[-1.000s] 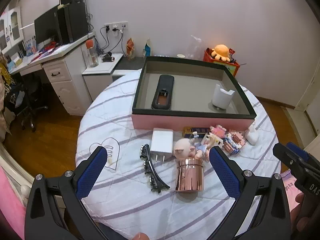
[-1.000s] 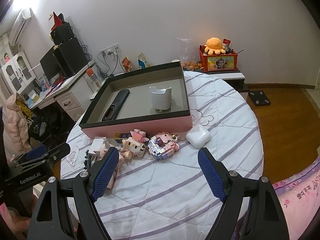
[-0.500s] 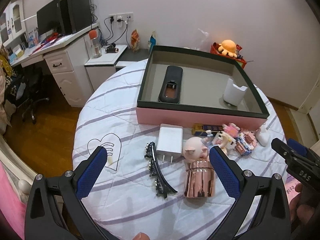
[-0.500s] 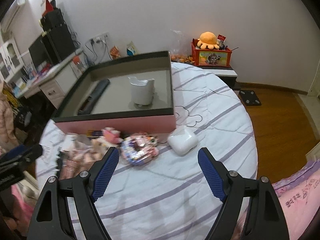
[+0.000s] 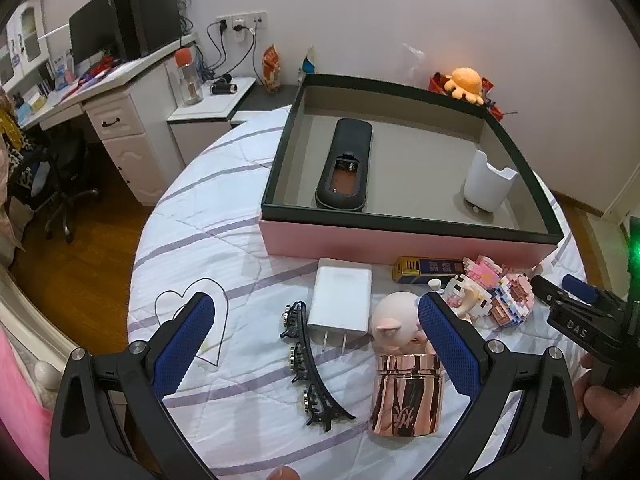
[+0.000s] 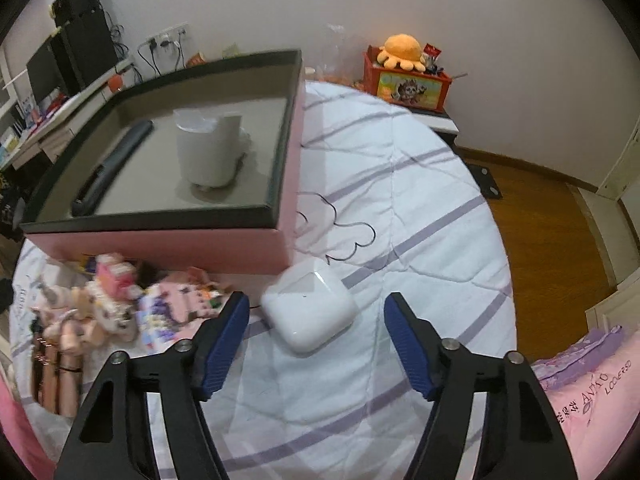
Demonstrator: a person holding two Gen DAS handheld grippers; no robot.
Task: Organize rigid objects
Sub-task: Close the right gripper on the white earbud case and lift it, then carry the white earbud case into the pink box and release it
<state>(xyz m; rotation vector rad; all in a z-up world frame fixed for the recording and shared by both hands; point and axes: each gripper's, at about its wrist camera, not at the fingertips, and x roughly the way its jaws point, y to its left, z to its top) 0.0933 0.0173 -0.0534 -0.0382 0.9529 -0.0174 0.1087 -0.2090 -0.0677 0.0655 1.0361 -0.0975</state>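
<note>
A pink box with a dark rim [image 5: 408, 224] [image 6: 160, 216] holds a black remote [image 5: 346, 164] and a white cup-like holder [image 5: 489, 180]. In front of it lie a white charger [image 5: 342, 295], a black hair clip [image 5: 310, 364], a pig figure [image 5: 394, 322], a rose-gold can [image 5: 408, 394], a small yellow-blue box [image 5: 430, 267] and brick toys [image 5: 492, 292]. My left gripper [image 5: 316, 344] is open over the charger and clip. My right gripper [image 6: 318, 338] is open around a white earbud case [image 6: 310, 310], just short of it.
The round table has a white striped cloth [image 6: 400, 184]. A desk with a monitor [image 5: 100, 36] stands at the far left. A red box with an orange plush [image 6: 404, 68] sits behind the table. Pink bedding [image 6: 588, 384] lies at the lower right.
My right gripper has swung right and moved in close to the earbud case, which now sits between its fingers. My left gripper has moved forward and lower over the charger and clip.
</note>
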